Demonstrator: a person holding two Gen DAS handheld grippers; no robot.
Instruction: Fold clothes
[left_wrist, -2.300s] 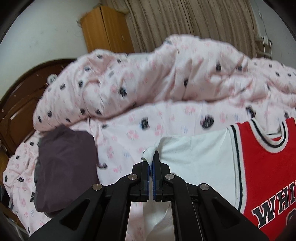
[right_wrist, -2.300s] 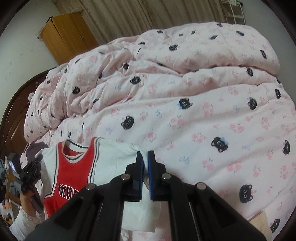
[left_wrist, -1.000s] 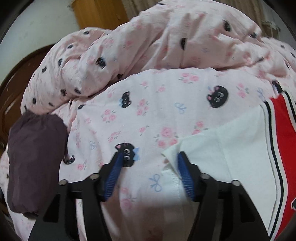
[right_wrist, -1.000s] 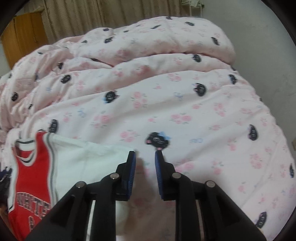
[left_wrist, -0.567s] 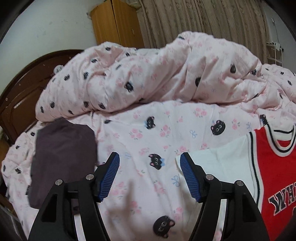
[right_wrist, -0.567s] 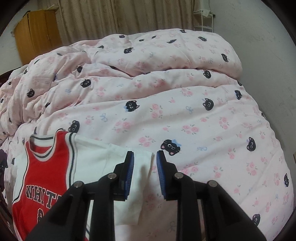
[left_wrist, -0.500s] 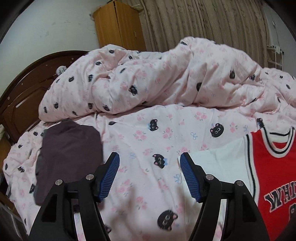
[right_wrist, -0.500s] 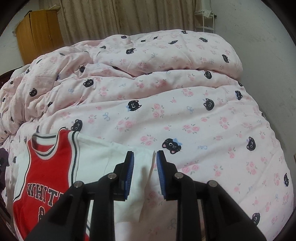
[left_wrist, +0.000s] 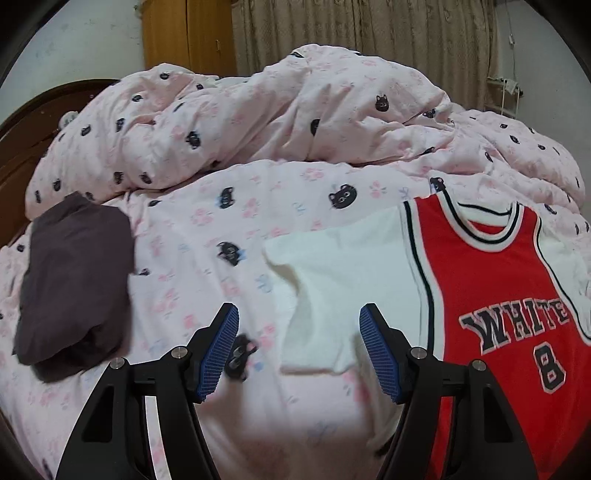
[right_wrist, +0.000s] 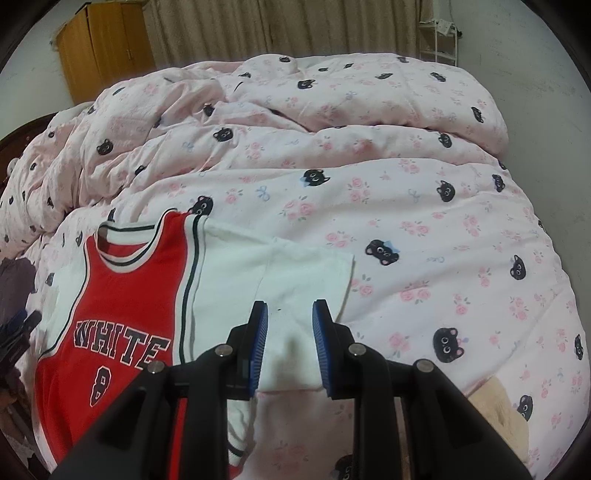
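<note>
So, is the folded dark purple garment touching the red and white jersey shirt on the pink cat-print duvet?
Apart. The left wrist view shows the folded dark purple garment well left of the red and white jersey shirt, with a broad stretch of bare pink cat-print duvet between them.

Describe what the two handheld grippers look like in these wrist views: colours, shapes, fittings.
Both match. The left gripper and right gripper each have two matte black plastic fingers that spread into angular, triangular cut-out arms, joined by round silver pins. Each finger ends in a blue ribbed rubber pad. No cables, labels, hands or sleeves show in either view.
</note>
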